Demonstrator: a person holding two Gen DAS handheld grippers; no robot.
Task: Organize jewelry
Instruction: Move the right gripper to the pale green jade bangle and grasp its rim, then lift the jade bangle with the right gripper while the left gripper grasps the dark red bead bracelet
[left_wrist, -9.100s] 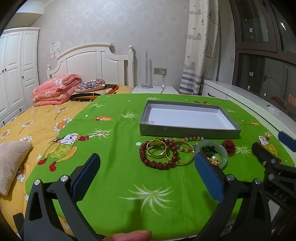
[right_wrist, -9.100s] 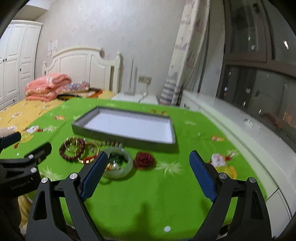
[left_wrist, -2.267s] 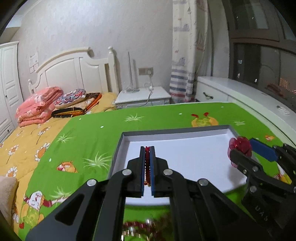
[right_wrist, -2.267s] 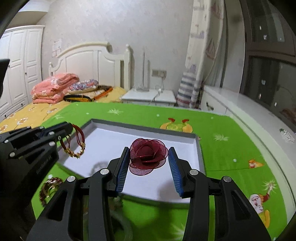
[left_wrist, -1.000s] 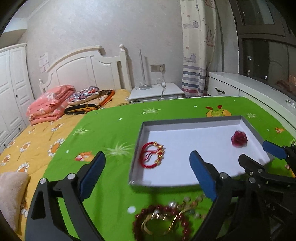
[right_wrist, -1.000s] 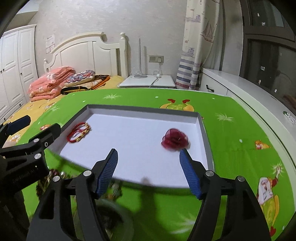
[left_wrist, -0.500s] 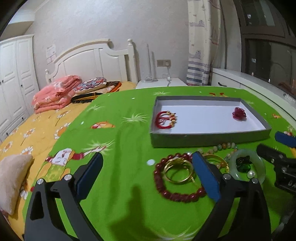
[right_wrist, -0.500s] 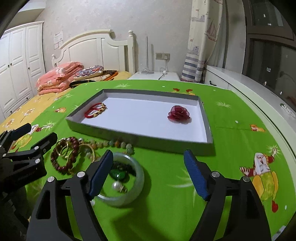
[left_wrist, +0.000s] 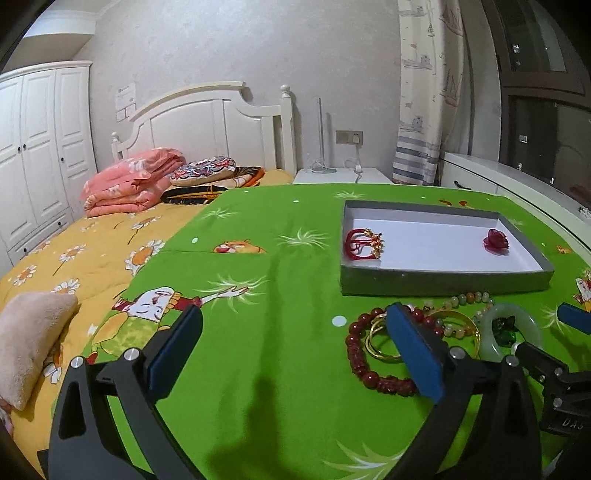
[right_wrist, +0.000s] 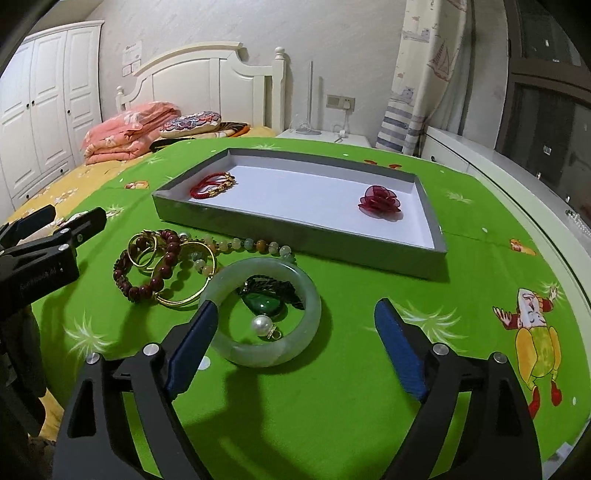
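So the big picture first: a bed covered with a bright green cartoon-print sheet in a bedroom with a white headboard and white wardrobe far left. On the sheet sits a shallow grey cardboard tray with a white floor, already holding a red cord bracelet at its left end and a dark red fabric flower at its right. The loose pile lies just near of the tray. The right gripper is closest to the pale green jade bangle, which lies flat, near-left between its opening jaws, untouched. The left gripper is also opening, empty, with the dark red bead bracelet and gold bangles behind its right finger.
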